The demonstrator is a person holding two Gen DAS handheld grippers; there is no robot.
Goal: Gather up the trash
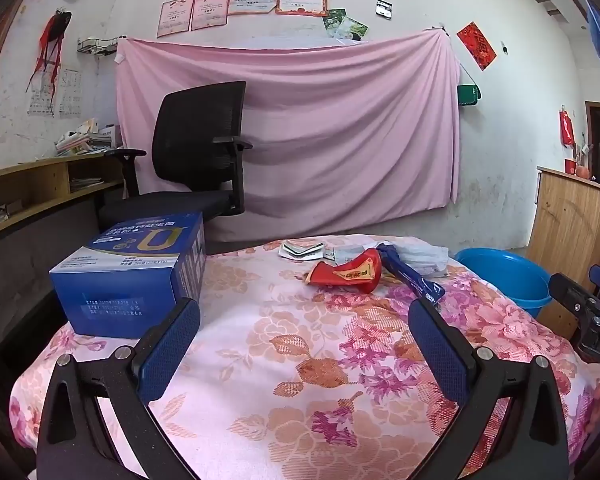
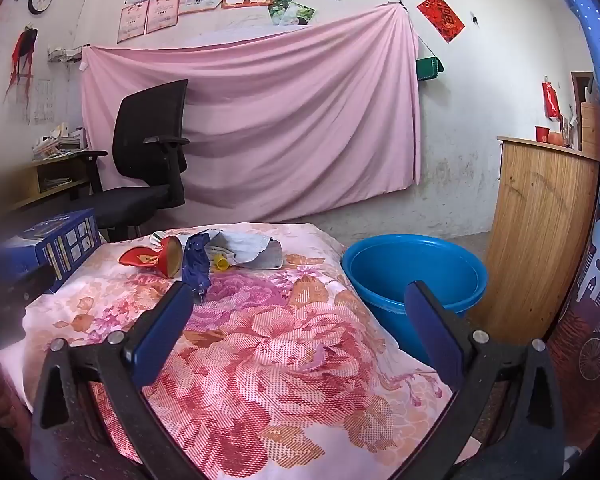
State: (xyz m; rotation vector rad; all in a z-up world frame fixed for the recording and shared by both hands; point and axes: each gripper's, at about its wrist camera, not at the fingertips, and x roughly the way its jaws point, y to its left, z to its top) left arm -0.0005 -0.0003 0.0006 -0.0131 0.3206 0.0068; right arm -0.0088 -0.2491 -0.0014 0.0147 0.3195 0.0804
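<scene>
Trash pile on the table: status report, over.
Left claw and right claw both open, empty. Red wrapper, blue wrapper, papers still on floral cloth. Blue basin beside table, nothing blocking.

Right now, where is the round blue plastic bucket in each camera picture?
Left wrist view: the round blue plastic bucket sits at the right, beyond the floral tablecloth's edge.
Right wrist view: right of centre, behind the right gripper's finger.
Shared landmark: the red wrapper.
</scene>
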